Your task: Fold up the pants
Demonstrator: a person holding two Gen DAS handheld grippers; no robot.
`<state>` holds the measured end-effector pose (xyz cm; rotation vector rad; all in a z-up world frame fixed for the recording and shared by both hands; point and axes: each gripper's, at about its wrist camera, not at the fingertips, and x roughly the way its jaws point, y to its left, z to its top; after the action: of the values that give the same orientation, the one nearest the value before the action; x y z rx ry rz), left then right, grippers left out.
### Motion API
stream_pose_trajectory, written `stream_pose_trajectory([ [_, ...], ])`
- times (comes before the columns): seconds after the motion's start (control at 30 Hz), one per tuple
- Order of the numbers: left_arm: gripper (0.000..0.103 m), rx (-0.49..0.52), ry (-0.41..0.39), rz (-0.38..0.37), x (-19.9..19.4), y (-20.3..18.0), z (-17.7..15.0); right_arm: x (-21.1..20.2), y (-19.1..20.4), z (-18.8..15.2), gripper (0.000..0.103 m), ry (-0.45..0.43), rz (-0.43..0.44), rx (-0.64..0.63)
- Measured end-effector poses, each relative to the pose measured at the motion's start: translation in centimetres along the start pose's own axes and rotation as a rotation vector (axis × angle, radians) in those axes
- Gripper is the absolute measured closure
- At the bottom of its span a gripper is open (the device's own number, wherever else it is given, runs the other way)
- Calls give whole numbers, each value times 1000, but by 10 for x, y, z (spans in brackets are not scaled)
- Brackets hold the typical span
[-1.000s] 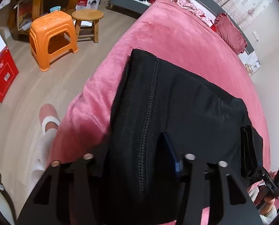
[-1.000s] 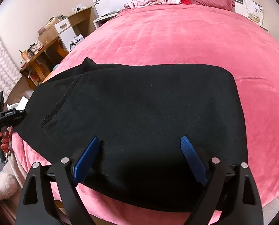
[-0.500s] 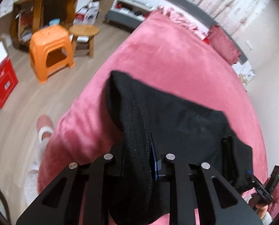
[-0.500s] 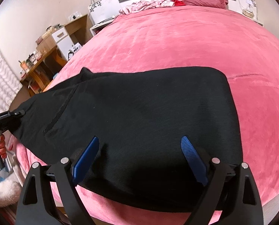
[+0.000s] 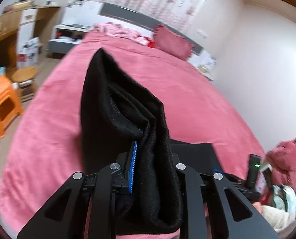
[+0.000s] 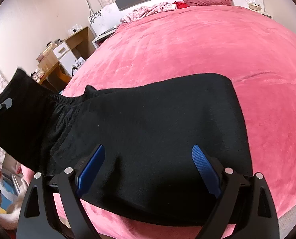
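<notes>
In the lower centre of the left wrist view the left gripper point(image 5: 148, 171) is clenched on a raised bunch of the black pants point(image 5: 116, 107), while in the right wrist view the pants point(image 6: 152, 131) lie flat on the pink bed point(image 6: 197, 45) between the spread fingers of the right gripper point(image 6: 148, 165).

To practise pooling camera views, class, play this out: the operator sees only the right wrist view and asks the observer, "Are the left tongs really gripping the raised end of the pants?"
Observer: Yes, the left tongs are shut on a thick bunch of the pants.
Operator: Anything else caught in them?
Observer: Only black fabric shows; one blue pad is visible beside it.
Operator: Any obstacle on that side?
Observer: An orange stool stands on the floor beside the bed.
</notes>
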<state>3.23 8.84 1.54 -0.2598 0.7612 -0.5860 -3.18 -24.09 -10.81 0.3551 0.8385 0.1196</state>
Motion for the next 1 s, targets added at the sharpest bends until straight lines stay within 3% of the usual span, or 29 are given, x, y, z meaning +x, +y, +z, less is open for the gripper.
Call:
stream_pose_trajectory([
  [0.33,84,106,133,-185,86,-69,-12,-15,-23,9,14,-65,44,134],
  [0.5,82,176,244,-160,139,-90,-39,-16,-21,11,14,-64,40,126],
  [0.6,61,109,297,-199,153,-82,-45,-15,-21,10,14,-63,43,126],
  [0.7,46,55,256,-272,138,-75,-43,-15,-21,10,14,-62,50,129],
  [0.73,36,57,225,-291,128,-73,-41,-15,-21,11,14,-59,60,131],
  [0.8,32,53,132,-293,105,-65,-36,-15,-20,12,14,-51,104,140],
  [0.93,32,-37,-12,-149,74,-21,-27,-12,-12,16,15,-7,264,174],
  [1.0,32,-114,-50,-50,68,8,-27,-6,-1,19,18,42,295,160],
])
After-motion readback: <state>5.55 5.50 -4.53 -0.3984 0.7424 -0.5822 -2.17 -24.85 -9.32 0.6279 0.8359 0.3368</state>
